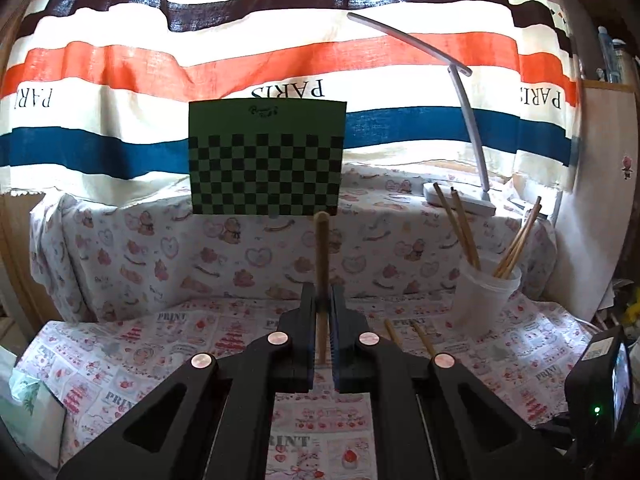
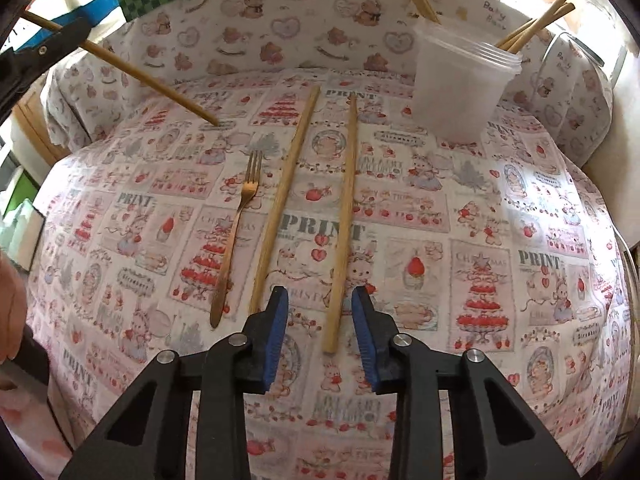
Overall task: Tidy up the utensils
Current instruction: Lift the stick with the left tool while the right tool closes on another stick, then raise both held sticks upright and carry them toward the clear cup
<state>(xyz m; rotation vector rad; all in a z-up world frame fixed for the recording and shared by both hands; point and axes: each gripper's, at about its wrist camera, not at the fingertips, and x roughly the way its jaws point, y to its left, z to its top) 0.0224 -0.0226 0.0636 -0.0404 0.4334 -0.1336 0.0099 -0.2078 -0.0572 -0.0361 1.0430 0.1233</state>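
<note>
Left gripper clamps one wooden chopstick; right gripper hangs with its jaws apart over another.

In the left wrist view the held chopstick stands nearly upright between the closed black fingers, a smooth round pale-wood rod poking out above and below the pads. In the right wrist view the blue ribbed pads straddle the near end of the right-hand chopstick without touching it; it lies flat mid-table, closer to the right pad. A second loose chopstick lies just beside it on the left, then a slim copper-toned metal fork. Toward the table's far right corner, a translucent plastic cup holds more chopsticks. A printed cloth with strawberries and bears covers the table.
</note>
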